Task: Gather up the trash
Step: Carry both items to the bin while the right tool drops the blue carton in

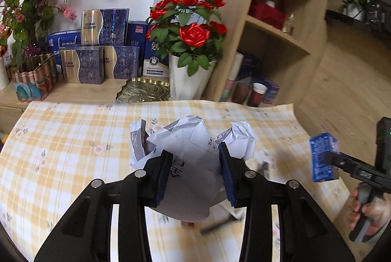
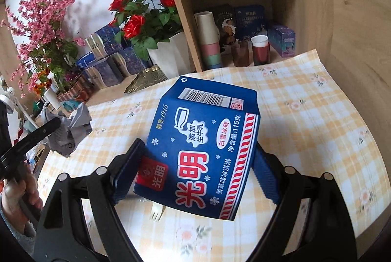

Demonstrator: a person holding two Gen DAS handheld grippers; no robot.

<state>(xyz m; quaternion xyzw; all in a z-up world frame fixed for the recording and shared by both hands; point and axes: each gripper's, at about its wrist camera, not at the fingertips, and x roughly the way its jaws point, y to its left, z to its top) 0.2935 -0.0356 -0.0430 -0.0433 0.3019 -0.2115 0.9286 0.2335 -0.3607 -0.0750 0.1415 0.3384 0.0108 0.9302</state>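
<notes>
Left gripper (image 1: pixel 195 170) clamps a crumpled grey mailer bag (image 1: pixel 188 159) above the checked tabletop (image 1: pixel 73 139), right gripper (image 2: pixel 193 169) squeezes a blue ice-cream carton (image 2: pixel 202 147), whose label only the right view reads, red roses (image 1: pixel 193 17) at twelve o'clock.

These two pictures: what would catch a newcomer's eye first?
Probably the blue ice cream carton, clamped in the right gripper above the yellow checked tablecloth. Next, the crumpled white plastic mailer bag pinched in the left gripper. Behind them, red roses in a white vase stand beside the wooden shelf.
</notes>
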